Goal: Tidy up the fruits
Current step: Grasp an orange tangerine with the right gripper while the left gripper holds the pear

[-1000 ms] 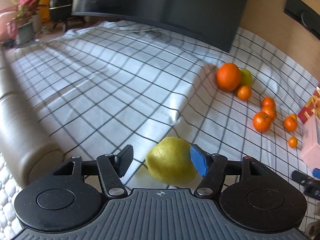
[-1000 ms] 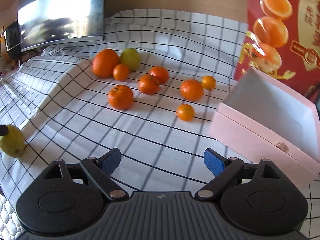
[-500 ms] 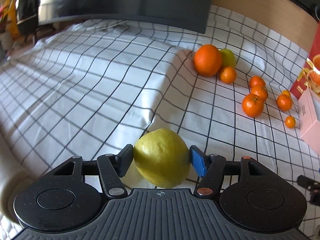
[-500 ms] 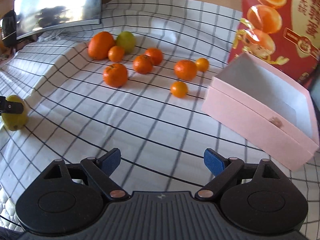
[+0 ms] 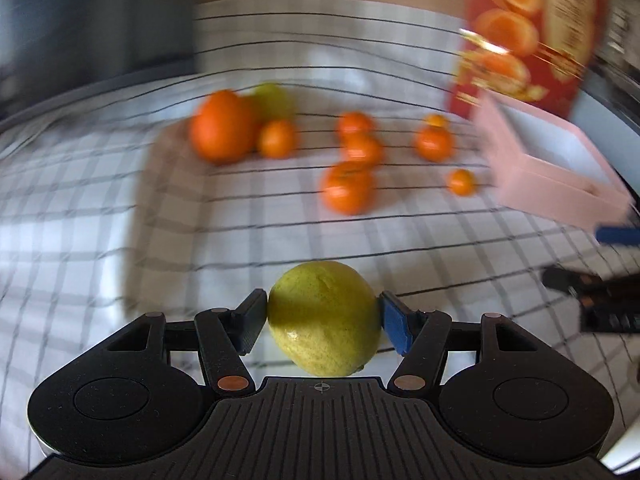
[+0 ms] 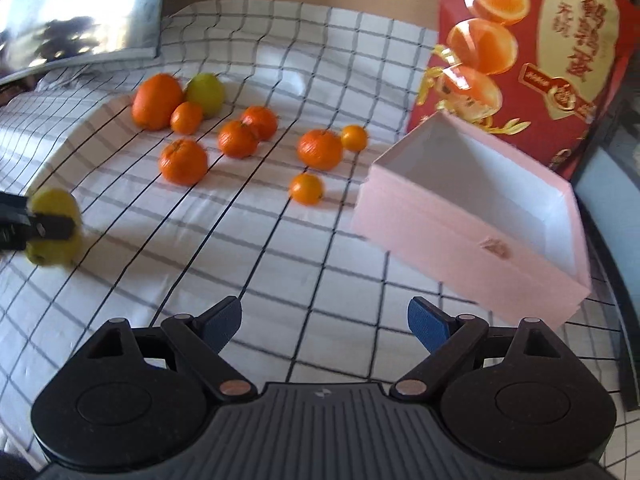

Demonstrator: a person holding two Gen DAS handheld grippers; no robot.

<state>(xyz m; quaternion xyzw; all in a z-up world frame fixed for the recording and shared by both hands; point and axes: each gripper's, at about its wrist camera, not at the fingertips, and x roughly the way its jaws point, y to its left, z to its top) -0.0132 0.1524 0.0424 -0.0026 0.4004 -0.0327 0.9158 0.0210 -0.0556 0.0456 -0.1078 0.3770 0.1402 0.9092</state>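
My left gripper [image 5: 323, 326] is shut on a yellow-green lemon [image 5: 324, 328] and holds it above the checked cloth; the lemon also shows at the left edge of the right wrist view [image 6: 54, 232]. My right gripper [image 6: 325, 322] is open and empty over the cloth, in front of an open pink box [image 6: 476, 216], which also shows in the left wrist view [image 5: 556, 168]. A large orange [image 6: 157, 101], a second yellow-green fruit [image 6: 206, 94] and several small mandarins [image 6: 183, 161] lie on the cloth beyond.
A red printed bag [image 6: 532, 52] stands behind the pink box. A dark screen [image 6: 76, 12] stands at the back left. The checked cloth [image 6: 280, 248] covers the surface with a raised fold on the left. The left wrist view is motion-blurred.
My left gripper, holding the lemon, has swung right toward the fruit pile and pink box. My right gripper stayed open and shifted slightly.
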